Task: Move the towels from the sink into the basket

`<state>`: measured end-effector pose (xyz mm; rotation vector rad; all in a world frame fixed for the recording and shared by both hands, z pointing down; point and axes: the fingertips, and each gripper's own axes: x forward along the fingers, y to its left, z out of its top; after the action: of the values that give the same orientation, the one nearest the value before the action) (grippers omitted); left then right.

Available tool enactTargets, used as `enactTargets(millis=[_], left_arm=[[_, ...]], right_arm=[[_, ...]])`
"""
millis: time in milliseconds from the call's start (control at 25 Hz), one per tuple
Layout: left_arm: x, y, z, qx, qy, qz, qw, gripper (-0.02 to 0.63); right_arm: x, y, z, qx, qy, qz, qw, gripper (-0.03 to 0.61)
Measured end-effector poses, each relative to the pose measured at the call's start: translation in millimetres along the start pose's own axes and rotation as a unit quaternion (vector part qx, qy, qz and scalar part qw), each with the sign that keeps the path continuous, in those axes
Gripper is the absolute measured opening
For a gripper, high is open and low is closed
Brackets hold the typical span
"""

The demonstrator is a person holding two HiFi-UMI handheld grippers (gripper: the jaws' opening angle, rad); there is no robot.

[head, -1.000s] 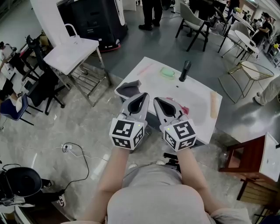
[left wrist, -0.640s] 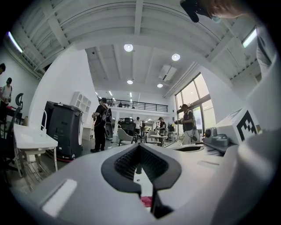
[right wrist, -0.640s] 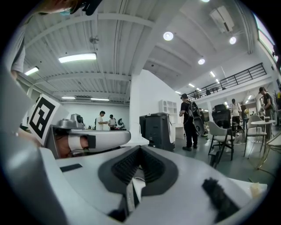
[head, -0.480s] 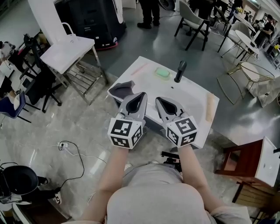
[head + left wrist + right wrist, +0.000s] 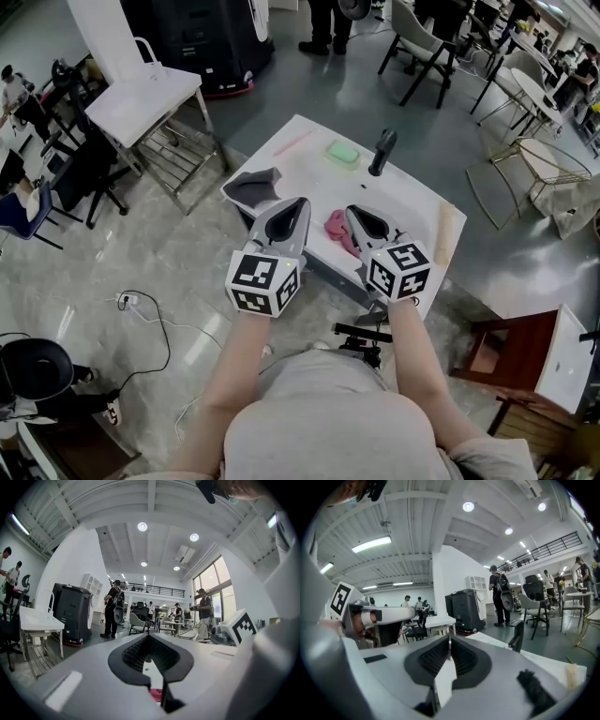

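A pink towel (image 5: 336, 228) lies crumpled in the sink (image 5: 412, 202), toward the near side of the basin. In the left gripper view a bit of it (image 5: 156, 694) shows low down, through the gap behind the jaw tips.

The left gripper (image 5: 298, 204) hangs over the sink's near left part, just left of the towel. Its jaws are clenched tip to tip with nothing between them (image 5: 149, 635). The right gripper (image 5: 356, 214) hangs over the sink just right of the towel, its jaws likewise pressed together and empty (image 5: 450, 638). Whether either gripper touches the towel cannot be told.

A grey basket (image 5: 251, 184) sits at the sink's left edge. At the far side of the sink stand a black faucet (image 5: 380, 152) and, to its left, a green bar of soap (image 5: 344, 153). A pale wooden piece (image 5: 446, 232) lies along the sink's right edge. Well left of the sink stands a white table (image 5: 145, 103).
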<state>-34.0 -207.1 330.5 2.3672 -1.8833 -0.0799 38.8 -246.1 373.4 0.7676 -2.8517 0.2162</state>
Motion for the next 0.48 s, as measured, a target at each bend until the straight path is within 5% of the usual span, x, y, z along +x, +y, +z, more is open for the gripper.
enactTargets(millis=[480], left_arm=[[14.9,3.2,-22.6,0.002,0.038,0.003,0.9993,0.006]], right_arm=[[34.8,-58.6,-75.7,-0.02,0.176,0.014,0.984,0.161]])
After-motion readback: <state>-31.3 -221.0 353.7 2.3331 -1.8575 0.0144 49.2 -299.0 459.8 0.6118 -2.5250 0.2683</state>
